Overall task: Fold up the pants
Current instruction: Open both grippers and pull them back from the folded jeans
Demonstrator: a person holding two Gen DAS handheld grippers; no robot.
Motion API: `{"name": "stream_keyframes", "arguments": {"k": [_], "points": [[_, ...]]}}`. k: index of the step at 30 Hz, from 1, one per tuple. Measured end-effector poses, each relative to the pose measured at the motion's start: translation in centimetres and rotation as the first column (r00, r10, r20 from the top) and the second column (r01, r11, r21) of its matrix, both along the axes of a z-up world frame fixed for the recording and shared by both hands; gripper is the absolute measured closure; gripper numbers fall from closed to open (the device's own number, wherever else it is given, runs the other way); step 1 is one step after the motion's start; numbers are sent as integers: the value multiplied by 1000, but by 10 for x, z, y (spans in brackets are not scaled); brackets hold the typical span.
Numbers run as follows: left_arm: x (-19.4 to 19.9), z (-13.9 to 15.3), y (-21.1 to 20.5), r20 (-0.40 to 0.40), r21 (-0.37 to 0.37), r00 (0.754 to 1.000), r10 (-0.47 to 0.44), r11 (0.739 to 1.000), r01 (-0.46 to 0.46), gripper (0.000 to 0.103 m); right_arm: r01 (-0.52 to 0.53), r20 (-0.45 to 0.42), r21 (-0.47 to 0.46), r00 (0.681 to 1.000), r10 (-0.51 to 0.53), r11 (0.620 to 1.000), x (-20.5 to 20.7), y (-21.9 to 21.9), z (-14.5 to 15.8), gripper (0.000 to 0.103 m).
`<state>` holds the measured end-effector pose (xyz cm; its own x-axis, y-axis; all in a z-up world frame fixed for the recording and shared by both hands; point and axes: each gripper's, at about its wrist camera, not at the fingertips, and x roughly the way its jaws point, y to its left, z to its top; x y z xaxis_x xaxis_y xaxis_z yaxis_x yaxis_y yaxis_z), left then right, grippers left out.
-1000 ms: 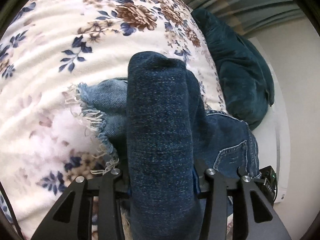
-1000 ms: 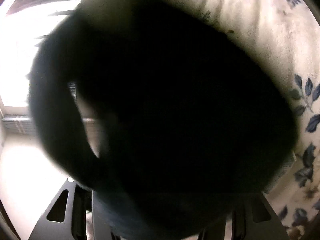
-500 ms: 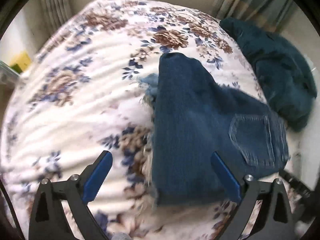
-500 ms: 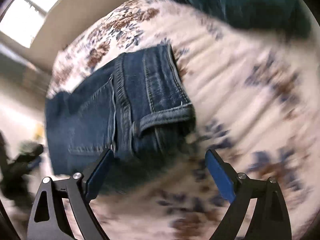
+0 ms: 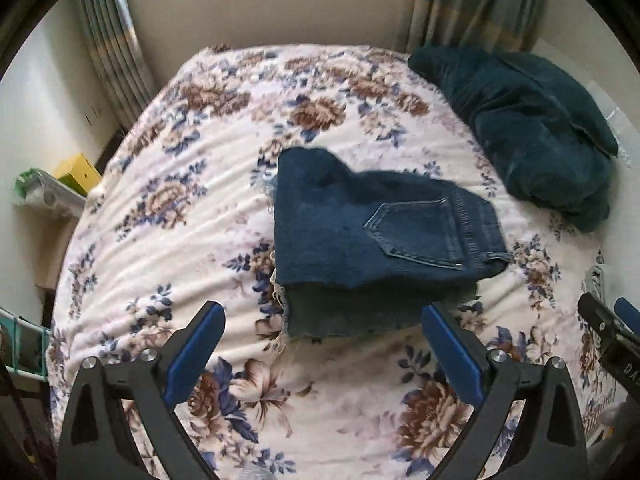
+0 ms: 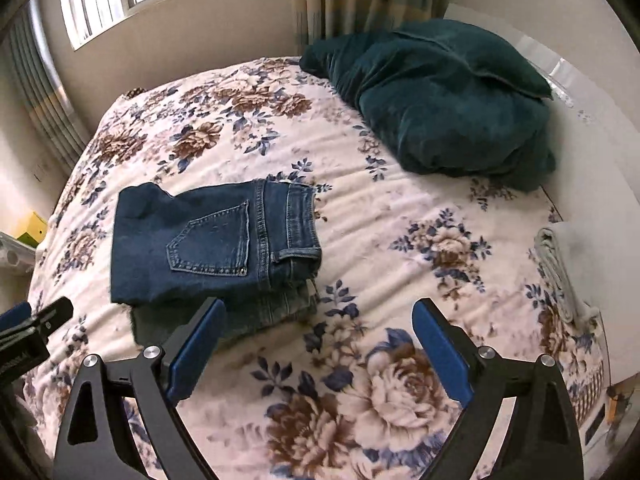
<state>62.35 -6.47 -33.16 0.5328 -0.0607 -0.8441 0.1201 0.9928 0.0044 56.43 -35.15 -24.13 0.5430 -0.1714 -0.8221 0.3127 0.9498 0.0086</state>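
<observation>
A pair of dark blue jeans [image 5: 360,240] lies folded into a compact stack on the floral bed cover [image 5: 180,208], back pocket up, waistband to the right. It also shows in the right wrist view [image 6: 208,244]. My left gripper [image 5: 322,320] is open and empty, raised above the bed just in front of the stack's frayed near edge. My right gripper [image 6: 318,312] is open and empty, raised above the bed near the stack's front right corner.
A dark teal pillow [image 6: 448,100] lies at the back right of the bed. A folded grey cloth [image 6: 560,264] sits at the right edge. A wall with a window and curtains stands behind. A yellow box [image 5: 78,172] sits on a shelf to the left.
Both grippers let go of the jeans, opened, and pulled back and up from the bed. The jeans now lie folded on the cover.
</observation>
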Motion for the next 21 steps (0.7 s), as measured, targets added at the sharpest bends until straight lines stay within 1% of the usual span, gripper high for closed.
{"name": "stream_keyframes", "arguments": {"k": [4,5,9,11,13,15,21], "points": [[-34,33,-6,46,8,999,2,1000,-2,2,-18,30,-2,999,18,1000,-34,-1,34,7],[-48,44,-6,59,5,998,5,1000,-5,2,-22,37,-4,999,22,1000,-37,-3,35,7],[-98,77,-9,104,4,995,13,1000,-13,2,-51,73,-6,996,51,999,-80,-3,73,7],[-130,92,-9,130,19,991,26,999,-29,2,-70,93,-21,993,72,997,-108,1,92,7],[-156,104,-9,141,13,989,36,999,-38,2,-86,110,-41,990,90,995,-135,6,109,7],[-187,118,-7,154,3,987,47,999,-48,2,-106,124,-42,986,110,994,-164,9,126,7],[-277,159,-2,211,12,975,74,997,-78,2,-149,172,-56,973,156,987,-267,19,175,7]]}}
